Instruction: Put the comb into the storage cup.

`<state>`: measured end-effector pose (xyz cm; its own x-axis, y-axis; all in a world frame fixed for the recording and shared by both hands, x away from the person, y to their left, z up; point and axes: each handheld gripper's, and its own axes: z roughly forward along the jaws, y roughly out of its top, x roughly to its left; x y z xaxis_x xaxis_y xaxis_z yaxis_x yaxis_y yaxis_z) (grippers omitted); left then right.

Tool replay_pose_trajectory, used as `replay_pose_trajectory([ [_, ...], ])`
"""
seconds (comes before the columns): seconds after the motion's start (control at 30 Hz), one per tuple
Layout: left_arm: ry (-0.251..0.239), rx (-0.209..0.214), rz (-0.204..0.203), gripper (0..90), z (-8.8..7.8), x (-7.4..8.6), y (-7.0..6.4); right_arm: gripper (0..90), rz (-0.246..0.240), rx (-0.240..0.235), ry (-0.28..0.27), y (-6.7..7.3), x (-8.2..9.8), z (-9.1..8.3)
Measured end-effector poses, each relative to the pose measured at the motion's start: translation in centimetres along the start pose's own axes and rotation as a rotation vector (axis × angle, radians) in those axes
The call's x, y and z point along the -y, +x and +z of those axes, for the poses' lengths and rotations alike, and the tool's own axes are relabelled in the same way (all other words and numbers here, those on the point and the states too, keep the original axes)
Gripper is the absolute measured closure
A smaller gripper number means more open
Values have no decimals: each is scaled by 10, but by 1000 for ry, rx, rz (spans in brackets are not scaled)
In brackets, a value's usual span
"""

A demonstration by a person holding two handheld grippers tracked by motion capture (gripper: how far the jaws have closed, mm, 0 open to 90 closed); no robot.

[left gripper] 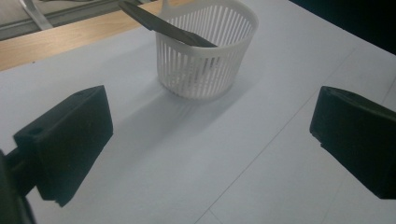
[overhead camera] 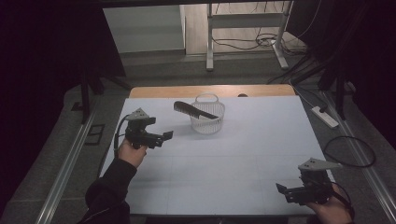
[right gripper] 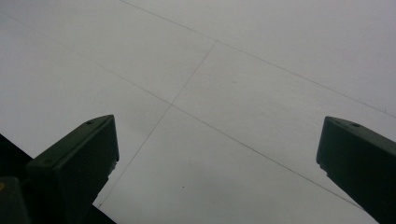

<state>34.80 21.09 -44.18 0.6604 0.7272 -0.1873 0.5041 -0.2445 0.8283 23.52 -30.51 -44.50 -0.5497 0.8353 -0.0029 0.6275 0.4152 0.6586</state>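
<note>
A white slotted basket [overhead camera: 208,120] stands on the white table [overhead camera: 233,154] near its far edge, also close ahead in the left gripper view as the basket [left gripper: 205,60]. A dark comb [overhead camera: 194,110] lies in it, one end down inside and the other sticking out over the left rim; the comb [left gripper: 159,23] slants across the basket's mouth. My left gripper [overhead camera: 166,136] hovers left of the basket, open and holding nothing [left gripper: 210,149]. My right gripper [overhead camera: 281,190] sits near the table's front right corner, open over bare tabletop [right gripper: 217,172].
A wooden strip [overhead camera: 210,90] borders the table's far edge. A power strip [overhead camera: 325,116] and cables [overhead camera: 350,151] lie on the floor to the right. Metal frame legs [overhead camera: 210,42] stand beyond the table. Dark curtains hang on both sides.
</note>
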Motion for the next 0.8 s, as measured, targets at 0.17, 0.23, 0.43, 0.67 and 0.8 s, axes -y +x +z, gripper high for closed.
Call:
replay_pose_trajectory([
  [0.17, -8, 15, -15, 4, -4, 3, 1, 0, -1, 0, 0, 0, 0, 0],
  [0.23, -7, 9, -11, 3, -6, 4, 0, 0, -1, 0, 0, 0, 0, 0],
  [0.43, -20, 11, -10, 3, -11, 5, -2, 0, -1, 0, -2, 0, 0, 0],
  [0.67, -9, -6, -25, 0, -15, 9, -3, 0, 0, -4, -4, -1, 1, -1],
  [0.8, -12, -10, -26, 0, -19, 10, -5, 0, -2, -4, -3, 0, 1, -1],
])
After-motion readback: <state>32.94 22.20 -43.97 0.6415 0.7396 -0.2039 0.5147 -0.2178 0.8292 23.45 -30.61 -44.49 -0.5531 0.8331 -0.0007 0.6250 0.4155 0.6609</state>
